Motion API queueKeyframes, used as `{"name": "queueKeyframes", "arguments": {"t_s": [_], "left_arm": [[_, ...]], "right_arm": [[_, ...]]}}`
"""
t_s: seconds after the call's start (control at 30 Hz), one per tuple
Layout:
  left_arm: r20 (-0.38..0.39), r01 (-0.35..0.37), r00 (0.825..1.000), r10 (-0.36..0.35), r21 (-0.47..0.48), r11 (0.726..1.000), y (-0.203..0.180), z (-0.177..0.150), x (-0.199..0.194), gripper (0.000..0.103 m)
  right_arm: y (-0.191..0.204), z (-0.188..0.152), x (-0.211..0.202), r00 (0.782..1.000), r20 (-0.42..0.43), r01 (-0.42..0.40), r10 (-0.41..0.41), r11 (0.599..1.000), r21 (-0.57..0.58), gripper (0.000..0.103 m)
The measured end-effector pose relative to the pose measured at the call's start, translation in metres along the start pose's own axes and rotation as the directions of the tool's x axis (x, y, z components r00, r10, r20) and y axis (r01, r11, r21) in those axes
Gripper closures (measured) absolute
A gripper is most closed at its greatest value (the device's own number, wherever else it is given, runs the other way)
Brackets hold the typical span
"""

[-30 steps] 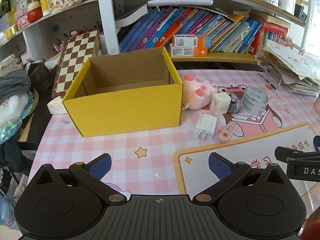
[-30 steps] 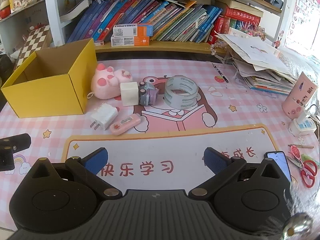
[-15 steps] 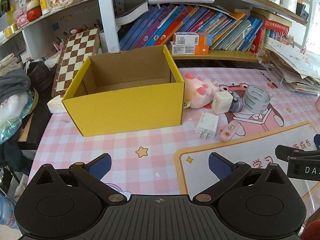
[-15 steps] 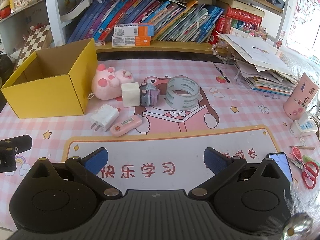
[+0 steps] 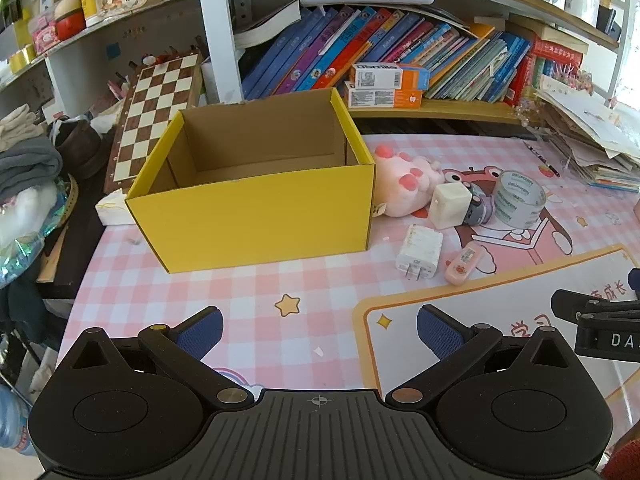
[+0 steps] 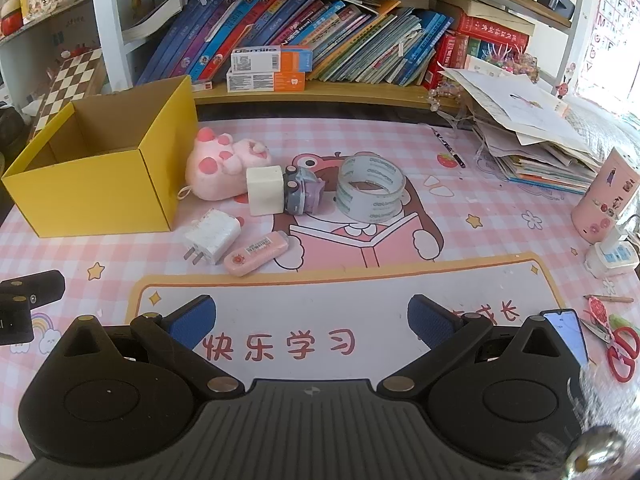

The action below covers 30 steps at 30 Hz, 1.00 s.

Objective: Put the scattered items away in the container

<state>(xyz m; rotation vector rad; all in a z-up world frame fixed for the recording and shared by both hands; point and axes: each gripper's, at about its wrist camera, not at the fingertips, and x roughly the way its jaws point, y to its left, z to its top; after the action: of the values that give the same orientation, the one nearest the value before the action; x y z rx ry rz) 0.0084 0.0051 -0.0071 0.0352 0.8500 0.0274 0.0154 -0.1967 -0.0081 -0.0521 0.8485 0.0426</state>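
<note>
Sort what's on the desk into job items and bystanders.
Job: yellow box, pink plush, white cube, small purple toy, tape roll, white charger, pink correction tape.
Bystanders: scissors, phone, paper pile, chessboard.

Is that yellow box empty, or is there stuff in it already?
Seemingly empty: the box is open-topped, and only bare cardboard floor and walls show; its near floor is hidden.

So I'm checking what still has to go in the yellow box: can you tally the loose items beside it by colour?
Pink: 2, the plush toy and the correction tape
White: 2, the cube and the charger plug
Purple-grey: 1, the small toy
Clear: 1, the tape roll
Total: 6
</note>
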Motion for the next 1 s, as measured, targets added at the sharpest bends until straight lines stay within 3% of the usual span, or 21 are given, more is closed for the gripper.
{"name": "queueKeyframes", "arguments": {"t_s": [1.0], "left_arm": [[-0.004, 0.003, 1.0, -0.003, 0.001, 1.0, 0.0013, 0.0022, 0.0019, 0.0]], "right_arm": [[0.006, 0.0017, 0.004, 1.0, -0.004, -0.001, 0.001, 1.0, -0.002, 0.0]]}}
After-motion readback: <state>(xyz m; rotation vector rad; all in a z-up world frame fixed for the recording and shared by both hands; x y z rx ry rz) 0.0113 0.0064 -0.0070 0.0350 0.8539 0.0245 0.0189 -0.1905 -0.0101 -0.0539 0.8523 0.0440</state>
